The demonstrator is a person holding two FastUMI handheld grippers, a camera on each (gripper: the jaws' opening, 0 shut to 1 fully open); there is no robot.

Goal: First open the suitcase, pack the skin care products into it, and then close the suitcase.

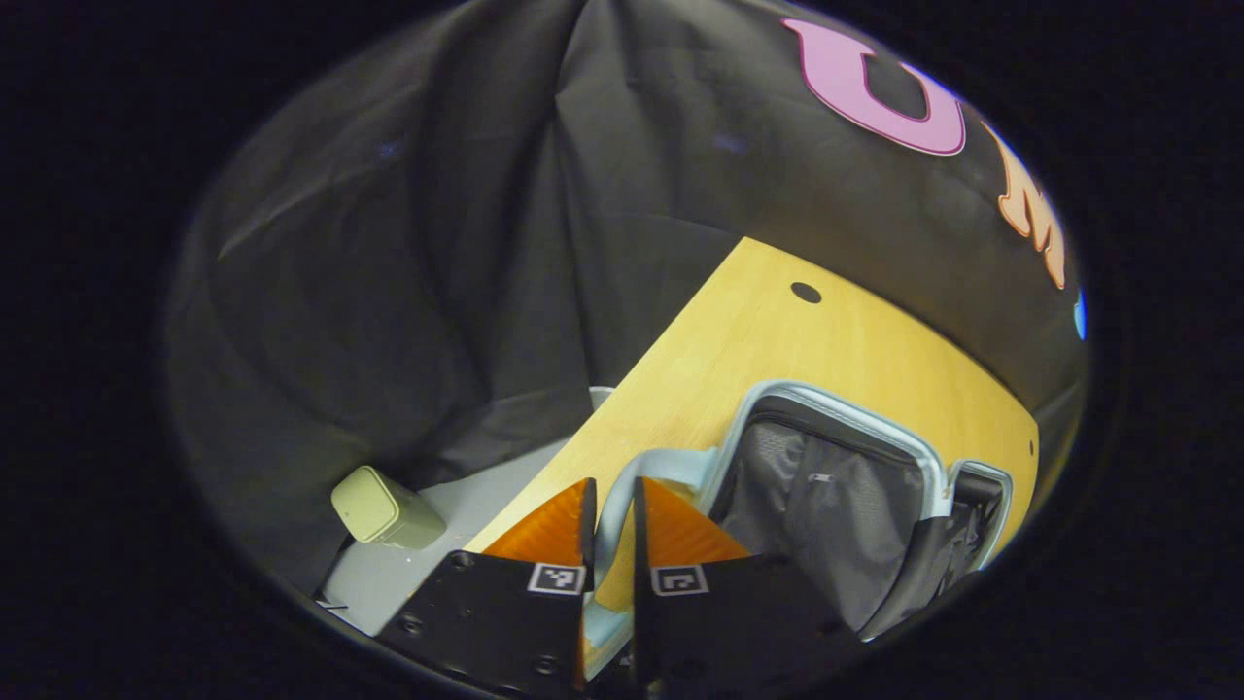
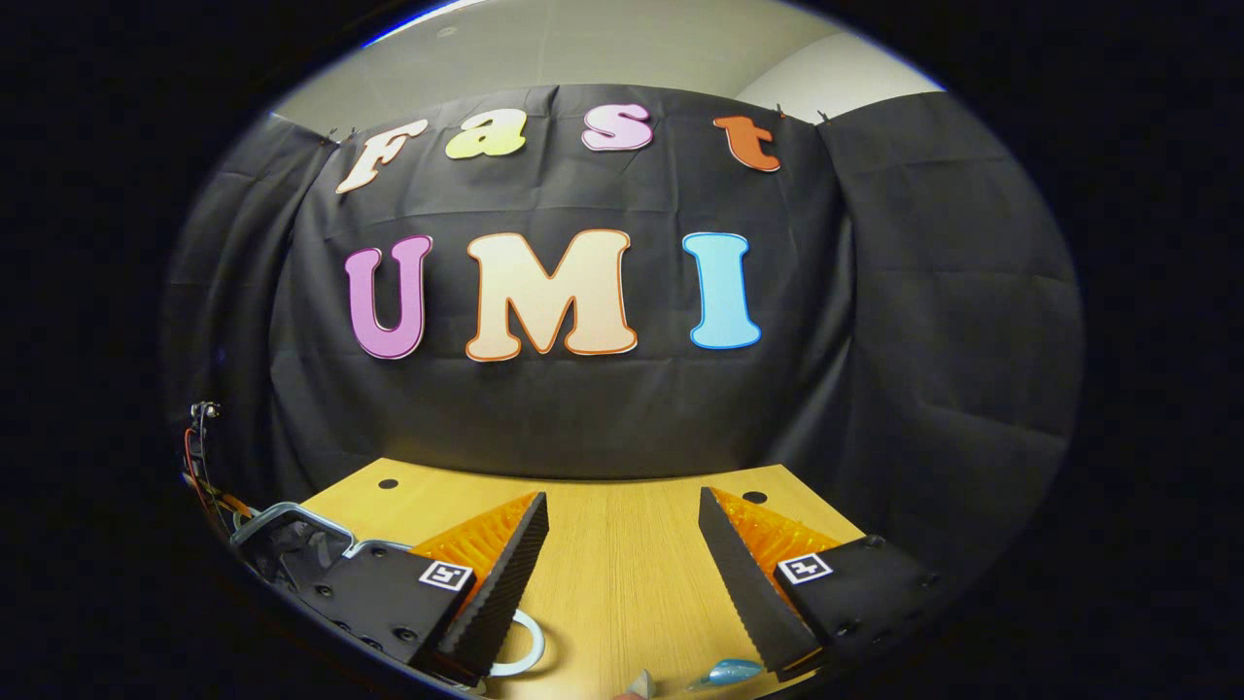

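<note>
The suitcase lies open on the wooden table, showing a light blue rim and grey mesh lining. Its light blue handle loops down between the orange fingers of my left gripper, which is shut on it. My right gripper hovers open over bare table with nothing between its fingers. Part of the suitcase sits at the lower left of the right gripper view. A small teal item lies at the bottom edge near the right finger; I cannot tell what it is.
A white ring lies on the table beside the left finger of my right gripper. A pale green bin stands on the grey floor left of the table. Round holes mark the table's far corners. Black cloth hangs close behind.
</note>
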